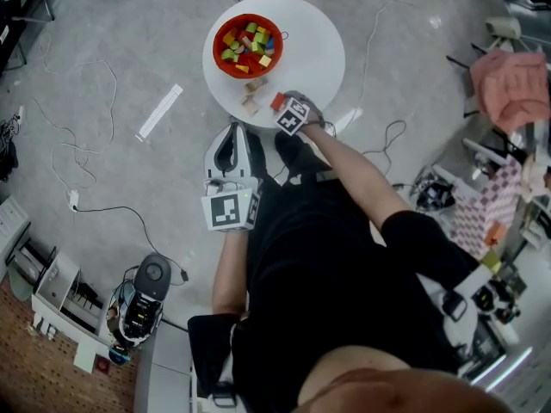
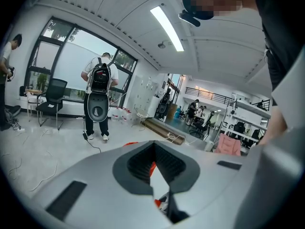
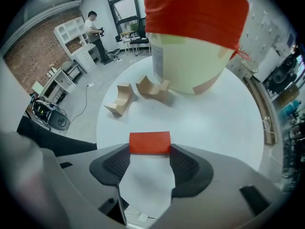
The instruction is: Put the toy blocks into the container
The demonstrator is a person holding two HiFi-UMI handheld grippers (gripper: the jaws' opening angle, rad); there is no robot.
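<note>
One flat red rectangular block (image 3: 149, 142) is clamped at the tips of the right gripper (image 3: 149, 150); the left gripper (image 2: 153, 149) is closed, empty.

seen from above, a person in black stands at a round white table (image 1: 318, 50), where a red bowl (image 1: 216, 48) holds coloured blocks (image 1: 248, 45) and two wooden blocks (image 1: 253, 95) lie just beside it. the right gripper (image 1: 281, 106) reaches over the table's near edge, a red block (image 1: 277, 101) at its tip. the left gripper (image 1: 229, 136) hangs lower, above grey floor strewn with cables (image 1: 95, 205).
</note>
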